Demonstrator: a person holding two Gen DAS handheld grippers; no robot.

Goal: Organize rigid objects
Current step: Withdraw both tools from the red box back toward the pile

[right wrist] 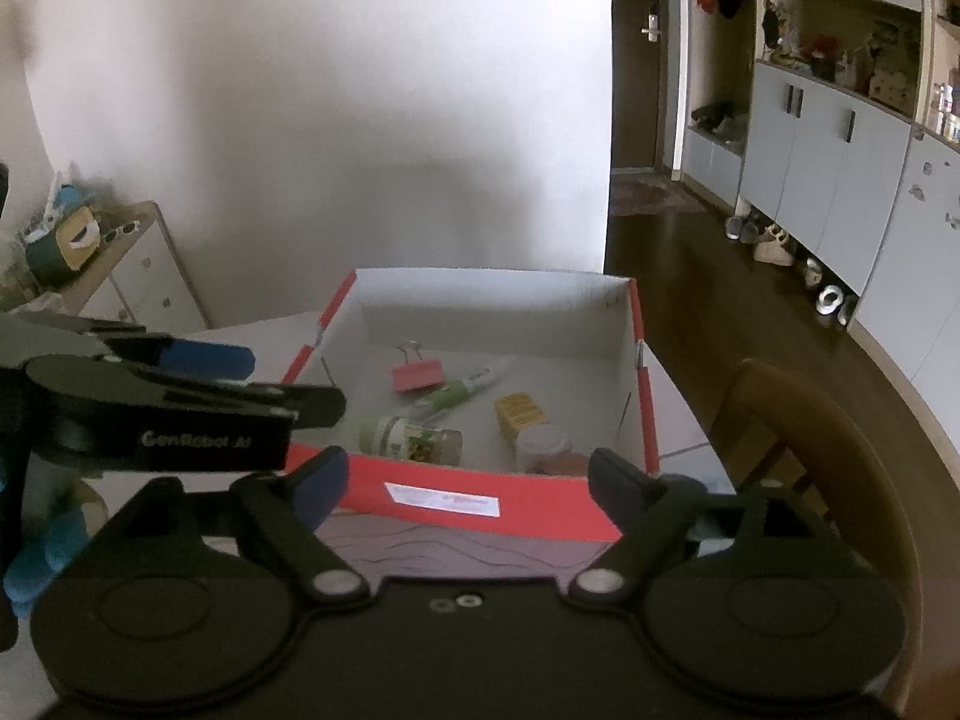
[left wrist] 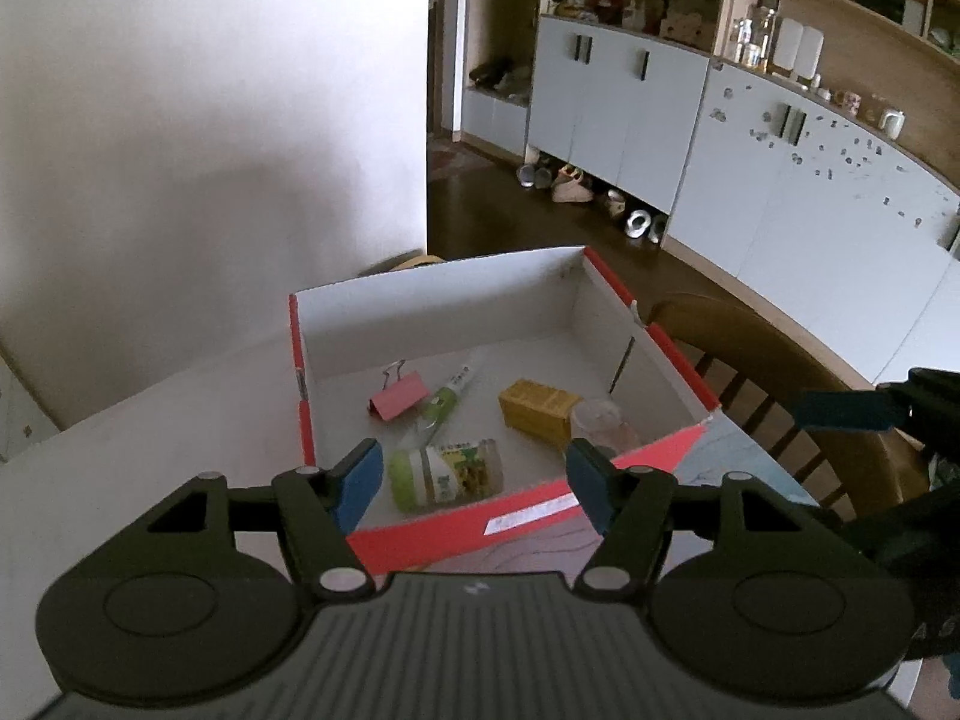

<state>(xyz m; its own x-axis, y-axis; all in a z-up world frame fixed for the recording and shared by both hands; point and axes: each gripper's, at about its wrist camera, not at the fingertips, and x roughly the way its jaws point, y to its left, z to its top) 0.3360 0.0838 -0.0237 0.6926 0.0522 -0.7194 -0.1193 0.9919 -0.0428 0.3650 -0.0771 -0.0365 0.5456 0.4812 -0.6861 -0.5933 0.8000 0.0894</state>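
Observation:
A red cardboard box (left wrist: 420, 294) (right wrist: 480, 294) with white inner walls stands on the table. Inside lie a pink binder clip (left wrist: 399, 396) (right wrist: 417, 375), a green tube (left wrist: 447, 399) (right wrist: 459, 390), a green-capped bottle (left wrist: 447, 474) (right wrist: 411, 435) on its side, a yellow carton (left wrist: 537, 411) (right wrist: 519, 414) and a clear jar (left wrist: 600, 423) (right wrist: 543, 447). My left gripper (left wrist: 474, 480) hangs open above the box's near wall, holding nothing. My right gripper (right wrist: 468, 483) is open and empty over the same wall, further right. Each view catches the other gripper's blue pad (left wrist: 846, 411) (right wrist: 210, 358) at its edge.
The box rests on a white table (left wrist: 150, 432). A wooden chair (left wrist: 780, 360) (right wrist: 810, 420) stands right of it. Grey cabinets (left wrist: 780, 180) with shoes beneath line the far right wall. A low shelf (right wrist: 138, 264) stands at the left by the white wall.

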